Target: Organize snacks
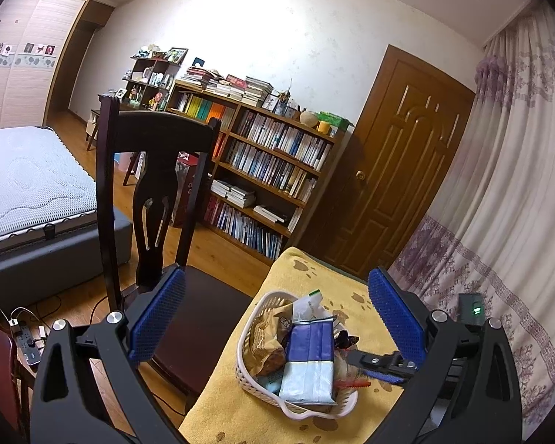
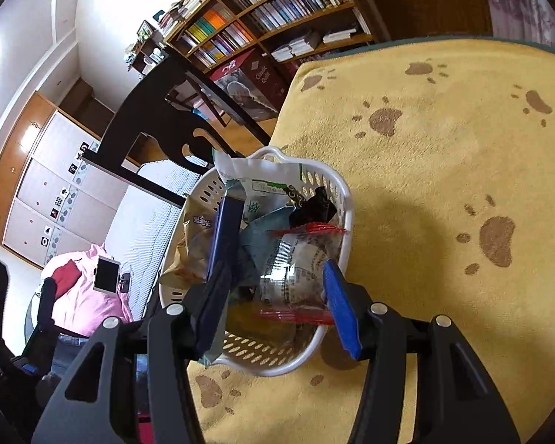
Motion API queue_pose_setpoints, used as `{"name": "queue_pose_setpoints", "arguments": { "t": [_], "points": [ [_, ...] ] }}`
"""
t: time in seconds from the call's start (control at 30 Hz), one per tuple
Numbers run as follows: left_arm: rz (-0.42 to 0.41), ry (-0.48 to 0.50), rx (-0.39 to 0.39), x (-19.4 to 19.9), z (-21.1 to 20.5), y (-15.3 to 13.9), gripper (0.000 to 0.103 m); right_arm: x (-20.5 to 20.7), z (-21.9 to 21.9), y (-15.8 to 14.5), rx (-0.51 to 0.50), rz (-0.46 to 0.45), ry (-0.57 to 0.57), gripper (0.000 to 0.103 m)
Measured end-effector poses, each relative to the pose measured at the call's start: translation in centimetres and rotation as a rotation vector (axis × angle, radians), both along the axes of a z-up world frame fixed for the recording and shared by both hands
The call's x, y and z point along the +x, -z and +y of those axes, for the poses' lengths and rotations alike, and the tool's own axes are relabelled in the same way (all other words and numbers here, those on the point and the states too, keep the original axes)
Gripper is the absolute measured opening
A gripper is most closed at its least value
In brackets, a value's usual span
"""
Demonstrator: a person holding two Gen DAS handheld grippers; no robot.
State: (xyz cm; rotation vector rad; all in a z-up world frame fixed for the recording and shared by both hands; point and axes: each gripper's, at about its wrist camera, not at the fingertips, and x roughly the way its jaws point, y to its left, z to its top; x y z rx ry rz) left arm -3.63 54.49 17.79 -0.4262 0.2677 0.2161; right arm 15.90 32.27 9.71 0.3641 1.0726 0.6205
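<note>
Right gripper (image 2: 273, 298): jaws part-open, straddling the near end of a clear packet with red sealed ends (image 2: 299, 270); contact with the blue pads cannot be confirmed. The packet lies in the white perforated basket (image 2: 342, 188), long axis running away from the right wrist camera. Beside it, a blue-and-white packet (image 1: 309, 360) lies lengthwise, blue end pointing away from the left wrist camera. A tan snack bag (image 1: 264, 344) and a white-green pouch (image 2: 266, 181) fill the far side. The basket stands on the worktop, covered by a yellow paw-print towel (image 2: 444, 170). Left gripper (image 1: 277, 318): jaws wide, empty, above the basket. Beyond stand a dark wooden chair (image 1: 155, 137) and a bookcase (image 1: 273, 159).
</note>
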Motion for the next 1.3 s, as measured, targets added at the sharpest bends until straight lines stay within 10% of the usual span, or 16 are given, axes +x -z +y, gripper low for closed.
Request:
{"name": "queue_pose_setpoints", "arguments": {
  "t": [0.3, 0.8, 1.03, 1.3],
  "points": [
    [0.079, -0.101, 0.246, 1.0, -2.8, 0.0, 0.100, -3.6, -1.6, -1.7, -0.190, -0.195, -0.029, 0.065],
    [0.088, -0.008, 0.498, 0.5, -8.1, -0.2, 0.100, -12.1, -3.1, -4.9, -0.406, -0.554, -0.075, 0.084],
    [0.127, 0.022, 0.704, 0.5, -11.4, 0.3, 0.100, -14.1, -2.8, -5.3, -0.459, -0.594, -0.096, 0.093],
    [0.136, 0.050, 0.757, 0.6, -12.7, 0.4, 0.100, -14.2, -2.6, -5.3, -0.463, -0.599, -0.082, 0.096]
  ]
}}
